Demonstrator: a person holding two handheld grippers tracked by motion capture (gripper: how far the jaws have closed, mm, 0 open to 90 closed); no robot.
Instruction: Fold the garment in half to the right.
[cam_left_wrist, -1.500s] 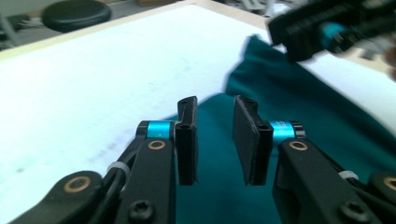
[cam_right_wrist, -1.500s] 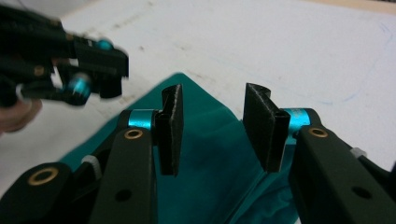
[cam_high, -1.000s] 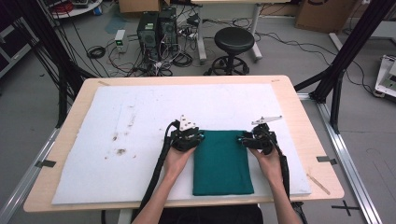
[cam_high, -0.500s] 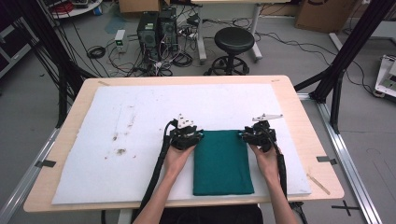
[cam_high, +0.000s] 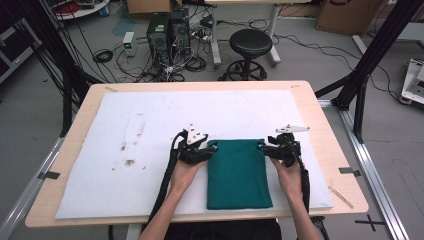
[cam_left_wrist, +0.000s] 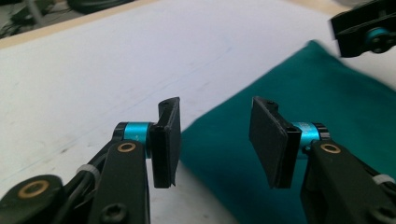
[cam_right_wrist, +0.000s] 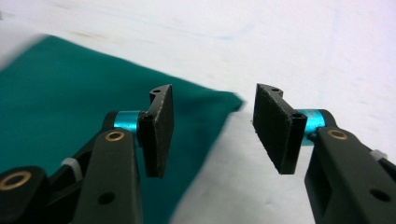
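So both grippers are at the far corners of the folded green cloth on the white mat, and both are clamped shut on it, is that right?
Not quite. Both grippers are open, not clamped: in the left gripper view the left gripper has its jaws apart at the green cloth, and the right gripper view shows the right gripper likewise. They do sit at its far corners on the white mat.

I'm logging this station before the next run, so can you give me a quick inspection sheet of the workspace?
Surface: wooden table under a white mat with dark stains on its left part.
Job's things: folded green cloth, flat on the mat.
Clutter: nothing seen.
Grippers: left gripper and right gripper open, one at each far corner of the cloth.
Cables: one trails from each gripper along the forearm.
Surroundings: black stool, computer towers, loose floor cables.
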